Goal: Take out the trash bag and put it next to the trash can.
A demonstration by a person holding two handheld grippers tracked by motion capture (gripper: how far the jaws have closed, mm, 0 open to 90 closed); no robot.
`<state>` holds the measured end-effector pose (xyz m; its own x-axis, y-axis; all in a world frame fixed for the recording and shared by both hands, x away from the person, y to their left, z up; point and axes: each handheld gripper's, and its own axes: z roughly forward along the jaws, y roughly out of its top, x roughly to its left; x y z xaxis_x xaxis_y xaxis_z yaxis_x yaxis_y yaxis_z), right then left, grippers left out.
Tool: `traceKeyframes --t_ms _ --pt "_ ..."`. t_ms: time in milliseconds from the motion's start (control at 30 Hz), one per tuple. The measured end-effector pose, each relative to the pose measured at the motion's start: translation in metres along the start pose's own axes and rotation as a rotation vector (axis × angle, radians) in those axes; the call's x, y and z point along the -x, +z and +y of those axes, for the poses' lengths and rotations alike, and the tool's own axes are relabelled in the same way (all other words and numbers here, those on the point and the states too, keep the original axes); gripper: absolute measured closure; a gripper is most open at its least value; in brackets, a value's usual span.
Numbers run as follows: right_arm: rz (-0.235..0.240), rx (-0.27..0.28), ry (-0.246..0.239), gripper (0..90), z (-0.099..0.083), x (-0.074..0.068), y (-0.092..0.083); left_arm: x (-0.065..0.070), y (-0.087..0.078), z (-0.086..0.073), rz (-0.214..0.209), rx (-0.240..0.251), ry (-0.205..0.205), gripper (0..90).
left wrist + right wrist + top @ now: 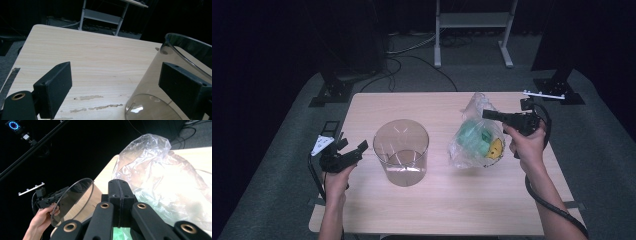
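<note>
A clear plastic cylinder (401, 152) stands upright and empty near the table's middle. Just left of it my left gripper (354, 145) is open with nothing between its jaws; in the left gripper view the cylinder (150, 82) rises beyond the right jaw of that gripper (115, 77). To the right, a clear plastic bag (477, 140) holding green and yellow items rests on the table. My right gripper (486, 114) meets the bag's upper side. In the right gripper view its jaws (119, 187) are pressed together against the crinkled bag (160, 175).
The light wooden table (437, 205) has bare room in front and at the back left. A white metal stand (472, 25) is on the floor beyond the table, with black tripod bases (332, 90) at both far corners. Cables trail from both grippers.
</note>
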<state>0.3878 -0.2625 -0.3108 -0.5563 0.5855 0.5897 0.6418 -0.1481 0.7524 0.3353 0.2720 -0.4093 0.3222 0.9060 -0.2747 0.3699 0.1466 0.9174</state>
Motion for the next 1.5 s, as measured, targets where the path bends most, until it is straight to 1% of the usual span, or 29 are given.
traceKeyframes --t_ms 67,133,167,300,333,400,467,567,733,900,933,967,1100,1133,1200,1267,1333,1400,1433,1500 --pt "-0.008 -0.008 0.013 90.0 -0.003 0.005 0.004 0.000 0.000 0.000 -0.001 0.000 -0.001 10.4" --pt "-0.009 -0.012 0.016 90.0 -0.004 0.007 0.006 0.000 0.000 0.000 -0.001 0.000 -0.001 10.4" --pt "-0.012 -0.018 0.021 90.0 -0.007 0.010 0.011 0.000 0.000 -0.001 0.000 -0.001 -0.002 10.4" --pt "-0.017 -0.038 0.037 90.0 -0.012 0.015 0.022 0.000 0.000 -0.001 -0.003 0.000 -0.006 10.4" --pt "-0.017 -0.038 0.037 90.0 -0.012 0.015 0.022 0.000 0.000 -0.001 -0.003 -0.002 -0.005 10.4" --pt "-0.016 -0.049 0.041 90.0 -0.017 0.018 0.030 0.000 0.000 -0.001 -0.002 -0.001 -0.001 10.3" --pt "-0.016 -0.054 0.046 90.0 -0.018 0.019 0.032 0.000 0.000 -0.001 -0.002 0.000 -0.002 10.4" --pt "-0.018 -0.071 0.050 90.0 -0.024 0.022 0.041 0.001 0.000 0.000 -0.001 0.000 0.001 10.3" --pt "-0.009 -0.087 0.067 90.0 -0.031 0.026 0.052 0.002 0.000 -0.001 -0.003 -0.005 0.003 10.3" --pt "-0.003 -0.103 0.066 90.0 -0.037 0.028 0.060 0.003 0.001 -0.001 -0.008 -0.005 0.001 10.4" --pt "0.000 -0.121 0.065 90.0 -0.043 0.029 0.067 0.003 0.001 -0.001 -0.008 -0.005 0.001 10.4" --pt "0.002 -0.126 0.068 90.0 -0.045 0.030 0.070 0.003 0.001 -0.001 -0.008 -0.005 0.002 10.3" --pt "0.000 -0.144 0.076 90.0 -0.051 0.034 0.075 0.002 0.000 -0.001 -0.008 -0.005 0.001 10.4" --pt "0.002 -0.145 0.079 88.2 -0.052 0.035 0.075 0.002 0.000 -0.001 -0.008 -0.002 -0.002 10.4" --pt "0.009 -0.149 0.079 79.9 -0.052 0.035 0.075 0.002 0.000 -0.001 -0.008 -0.004 -0.001 10.4" --pt "0.013 -0.150 0.067 73.3 -0.050 0.035 0.072 0.002 0.001 -0.002 -0.008 -0.006 -0.003 10.3" --pt "0.001 -0.139 0.050 64.7 -0.048 0.034 0.068 0.003 0.002 -0.002 -0.012 -0.007 -0.002 10.4" --pt "-0.008 -0.118 0.038 58.0 -0.046 0.033 0.062 0.003 0.002 -0.002 -0.013 -0.007 0.000 10.4" --pt "-0.019 -0.108 0.025 54.9 -0.044 0.033 0.058 0.003 0.002 -0.002 -0.013 -0.009 0.001 10.3" --pt "-0.040 -0.094 0.017 51.6 -0.042 0.033 0.051 0.004 0.001 -0.002 -0.013 -0.007 -0.002 10.4"
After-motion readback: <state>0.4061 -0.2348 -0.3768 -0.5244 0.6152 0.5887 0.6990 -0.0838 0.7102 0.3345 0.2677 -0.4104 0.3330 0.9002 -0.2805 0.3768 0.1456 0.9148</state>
